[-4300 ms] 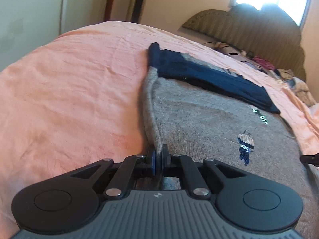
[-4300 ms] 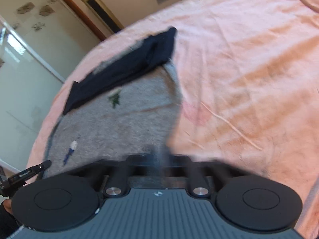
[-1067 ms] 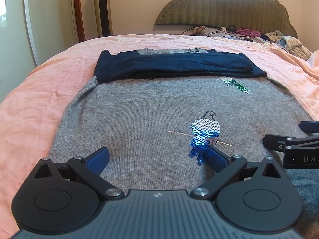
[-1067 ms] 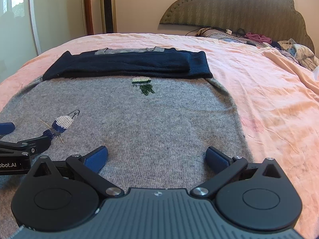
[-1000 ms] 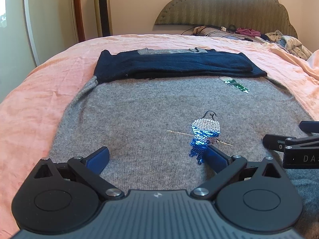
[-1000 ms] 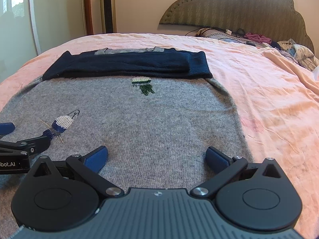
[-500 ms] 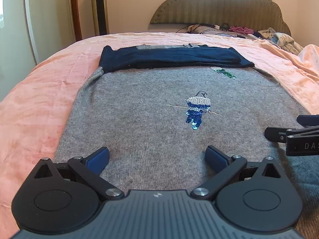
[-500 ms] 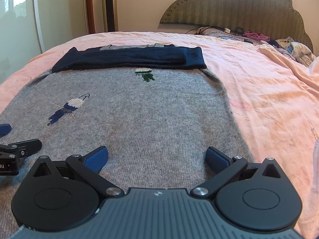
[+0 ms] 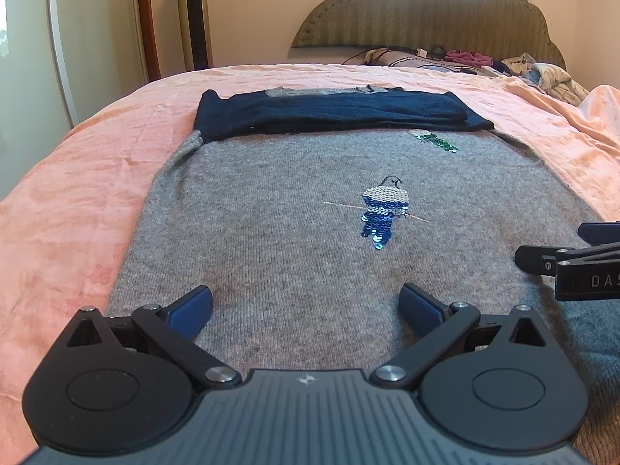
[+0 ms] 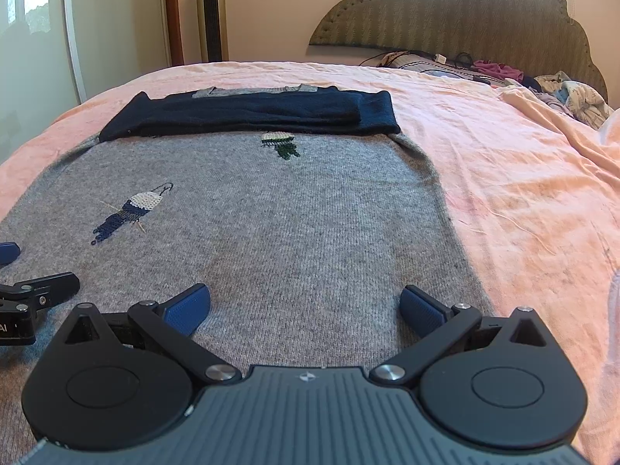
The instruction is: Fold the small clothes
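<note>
The grey sweater (image 9: 271, 240) lies flat on the bed (image 9: 69, 201), navy sleeves (image 9: 333, 114) folded across its far end, its length running straight ahead of me. My left claw (image 9: 306, 306) and right claw (image 10: 306, 306) hover side by side, level, over its near hem, both wide open and empty.

Each gripper is matte black: two round discs flank a ribbed grey housing with a small bolt-like emblem, and silver screws pin angled linkage arms. The left gripper (image 9: 306, 304) and right gripper (image 10: 306, 304) both carry blue textured fingertip pads (image 10: 186, 310). White lettering marks each side.
</note>
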Tool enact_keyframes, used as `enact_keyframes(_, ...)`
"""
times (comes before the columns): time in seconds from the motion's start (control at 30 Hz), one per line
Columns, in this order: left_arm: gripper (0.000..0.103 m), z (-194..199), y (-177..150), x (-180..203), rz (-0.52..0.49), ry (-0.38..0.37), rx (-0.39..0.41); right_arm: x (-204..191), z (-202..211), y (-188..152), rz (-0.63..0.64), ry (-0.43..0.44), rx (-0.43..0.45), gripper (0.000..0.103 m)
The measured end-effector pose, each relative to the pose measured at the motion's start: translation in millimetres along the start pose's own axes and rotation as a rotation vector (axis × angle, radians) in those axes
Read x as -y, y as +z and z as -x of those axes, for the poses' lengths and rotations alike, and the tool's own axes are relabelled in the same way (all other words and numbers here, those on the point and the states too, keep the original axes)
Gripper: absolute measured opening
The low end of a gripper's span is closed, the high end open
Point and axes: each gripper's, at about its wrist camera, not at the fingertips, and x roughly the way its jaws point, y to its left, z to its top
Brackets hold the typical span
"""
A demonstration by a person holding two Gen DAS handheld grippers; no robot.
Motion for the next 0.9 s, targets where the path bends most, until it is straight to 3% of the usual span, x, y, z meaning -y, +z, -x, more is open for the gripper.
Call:
enact_keyframes(0.47, 0.103, 20.0, -18.0, 0.9, -0.008, 0.016, 0.005, -3.2, 23.0, -19.4, 0.005, -0.018, 0.001, 0.103)
enact_keyframes(0.9, 0.103, 47.1, -39.4, -5.7, -0.006, -0.006, -0.008, 4.4, 50.8, -38.9, 0.046, 0.036, -0.025, 0.103)
